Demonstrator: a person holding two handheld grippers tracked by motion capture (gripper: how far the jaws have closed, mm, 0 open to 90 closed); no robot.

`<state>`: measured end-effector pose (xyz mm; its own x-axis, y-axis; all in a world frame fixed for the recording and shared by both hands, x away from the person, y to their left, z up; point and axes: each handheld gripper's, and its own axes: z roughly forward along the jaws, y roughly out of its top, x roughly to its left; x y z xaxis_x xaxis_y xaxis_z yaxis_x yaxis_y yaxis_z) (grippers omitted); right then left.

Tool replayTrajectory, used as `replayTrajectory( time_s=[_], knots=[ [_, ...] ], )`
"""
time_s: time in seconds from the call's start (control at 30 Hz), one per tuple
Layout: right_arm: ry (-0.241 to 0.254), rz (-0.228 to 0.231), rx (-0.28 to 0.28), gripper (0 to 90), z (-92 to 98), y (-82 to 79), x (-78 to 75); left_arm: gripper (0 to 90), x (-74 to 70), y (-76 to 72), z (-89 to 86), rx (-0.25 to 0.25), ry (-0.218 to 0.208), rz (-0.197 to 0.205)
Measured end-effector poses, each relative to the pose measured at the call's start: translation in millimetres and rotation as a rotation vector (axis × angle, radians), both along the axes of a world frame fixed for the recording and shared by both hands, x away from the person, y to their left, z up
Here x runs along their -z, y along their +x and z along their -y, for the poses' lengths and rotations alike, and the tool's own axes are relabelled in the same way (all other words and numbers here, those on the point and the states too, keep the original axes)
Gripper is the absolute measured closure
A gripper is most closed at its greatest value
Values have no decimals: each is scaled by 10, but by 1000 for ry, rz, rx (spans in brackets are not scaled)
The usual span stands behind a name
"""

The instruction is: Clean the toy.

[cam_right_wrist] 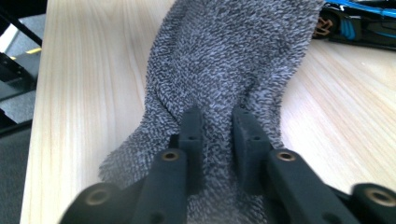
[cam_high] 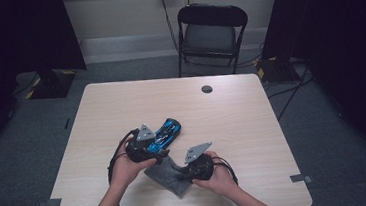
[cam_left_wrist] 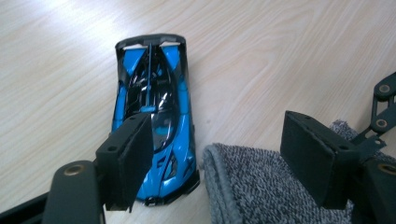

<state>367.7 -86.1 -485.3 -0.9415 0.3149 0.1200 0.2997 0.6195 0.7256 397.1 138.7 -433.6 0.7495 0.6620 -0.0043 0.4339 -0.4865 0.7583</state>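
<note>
A blue and black toy car (cam_high: pixel 167 132) lies on the wooden table (cam_high: pixel 232 113), nose pointing to the far right. Just in front of it lies a crumpled grey terry cloth (cam_high: pixel 163 175). My left gripper (cam_high: pixel 159 151) hovers over the car's near end with its jaws wide apart. In the left gripper view the car (cam_left_wrist: pixel 154 107) sits beneath the left pad (cam_left_wrist: pixel 130 158), and the cloth's edge (cam_left_wrist: pixel 243 182) lies between the pads. My right gripper (cam_high: pixel 181 172) is shut on a raised fold of the cloth (cam_right_wrist: pixel 233 56), pinched between both pads (cam_right_wrist: pixel 192 135).
A round cable hole (cam_high: pixel 207 89) sits near the table's far edge. A black folding chair (cam_high: pixel 210 30) stands behind the table. Dark curtains hang at both sides, and cables run over the floor at the right.
</note>
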Motion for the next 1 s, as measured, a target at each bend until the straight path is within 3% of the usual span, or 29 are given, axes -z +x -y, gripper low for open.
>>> replayTrajectory(
  time_s=[0.17, 0.4, 0.47, 0.53, 0.6, 0.77, 0.83, 0.9, 1.0],
  knots=[
    [-14, 15, 103, 789, 256, 67, -61, 257, -62, -48, 96, 33, -6, 18],
    [-16, 30, 315, 774, 621, 211, -72, 264, -40, -66, 262, 77, -14, -11],
    [-12, 25, 318, 693, 631, 234, -48, 268, -13, -67, 316, 89, -11, -19],
    [-37, 35, 272, 658, 593, 210, -64, 276, 13, -76, 360, 102, -9, -27],
    [-5, 43, 258, 594, 589, 186, -130, 276, 39, -88, 382, 100, -11, -36],
    [65, 101, 359, 504, 843, 269, -320, 284, 81, -143, 418, 100, -18, -55],
    [34, 119, 440, 483, 1021, 319, -318, 289, 90, -175, 454, 110, -17, -63],
    [-3, 128, 483, 454, 1128, 334, -260, 290, 100, -207, 510, 120, -16, -70],
    [-51, 129, 502, 449, 1168, 335, -118, 293, 137, -245, 621, 142, -14, -82]
  ],
)
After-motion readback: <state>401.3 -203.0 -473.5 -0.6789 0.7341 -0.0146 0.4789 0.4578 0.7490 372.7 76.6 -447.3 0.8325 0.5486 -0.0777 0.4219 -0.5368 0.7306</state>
